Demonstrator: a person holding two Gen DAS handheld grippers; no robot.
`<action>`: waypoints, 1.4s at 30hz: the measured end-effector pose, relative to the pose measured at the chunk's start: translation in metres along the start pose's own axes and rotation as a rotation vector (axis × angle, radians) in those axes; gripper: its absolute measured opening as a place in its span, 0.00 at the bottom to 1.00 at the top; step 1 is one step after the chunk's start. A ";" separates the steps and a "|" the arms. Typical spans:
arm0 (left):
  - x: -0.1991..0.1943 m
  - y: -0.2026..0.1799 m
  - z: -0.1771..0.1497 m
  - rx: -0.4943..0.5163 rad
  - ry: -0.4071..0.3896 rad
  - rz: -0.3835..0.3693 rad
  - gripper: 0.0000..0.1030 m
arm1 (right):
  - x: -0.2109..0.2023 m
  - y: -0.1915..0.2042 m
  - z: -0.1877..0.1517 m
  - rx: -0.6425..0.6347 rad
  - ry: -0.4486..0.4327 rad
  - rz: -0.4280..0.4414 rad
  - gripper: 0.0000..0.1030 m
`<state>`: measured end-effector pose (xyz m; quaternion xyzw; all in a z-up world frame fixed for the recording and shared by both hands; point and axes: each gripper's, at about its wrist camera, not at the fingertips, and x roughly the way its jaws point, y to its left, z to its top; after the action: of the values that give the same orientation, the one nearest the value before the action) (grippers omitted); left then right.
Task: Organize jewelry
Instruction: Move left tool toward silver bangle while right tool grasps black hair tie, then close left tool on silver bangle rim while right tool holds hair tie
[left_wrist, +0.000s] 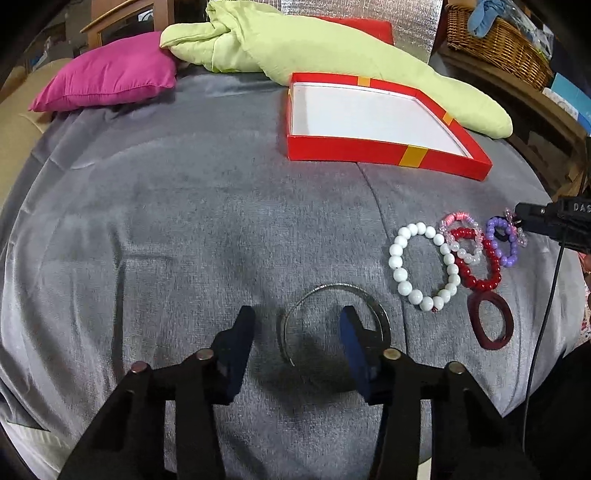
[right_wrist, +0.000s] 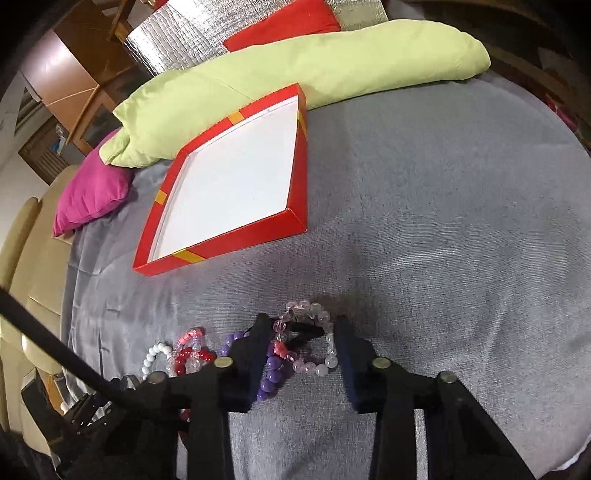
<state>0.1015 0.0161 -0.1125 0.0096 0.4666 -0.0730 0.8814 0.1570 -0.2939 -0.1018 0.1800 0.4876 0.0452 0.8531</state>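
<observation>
Both hand-held grippers (left_wrist: 297, 325) (right_wrist: 301, 338) part-open, angled downward

bangle (left_wrist: 334, 325): near arc hidden behind the left gripper's (left_wrist: 295, 343) right finger; touching or apart, cannot tell.
purple beads (left_wrist: 503, 242): far side covered by the right gripper's tip in the left view; in the right view partly behind its left finger (right_wrist: 255, 354).
clear beads (right_wrist: 314, 338): contact with either finger cannot be told.
dark item inside clear beads (right_wrist: 304, 332): too shadowed to identify.
white beads (right_wrist: 157, 356): near part hidden behind the gripper body, right view.
basket (left_wrist: 498, 44): contents blurred.
red cushion (right_wrist: 284, 26): mostly hidden behind the green pillow (right_wrist: 295, 74).
box (left_wrist: 369, 151): floor blank white; texture unreadable.
</observation>
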 end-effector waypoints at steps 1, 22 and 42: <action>0.000 0.001 0.001 -0.001 -0.003 -0.001 0.41 | 0.004 0.000 0.001 0.000 0.006 -0.006 0.24; -0.018 -0.007 0.040 0.024 -0.162 -0.001 0.05 | -0.056 -0.016 0.016 0.079 -0.297 0.028 0.13; -0.018 0.015 0.045 0.043 -0.125 -0.103 0.46 | -0.049 -0.009 0.017 0.054 -0.308 -0.009 0.13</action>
<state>0.1308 0.0289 -0.0727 0.0000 0.4087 -0.1288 0.9035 0.1452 -0.3192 -0.0575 0.2054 0.3525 0.0002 0.9130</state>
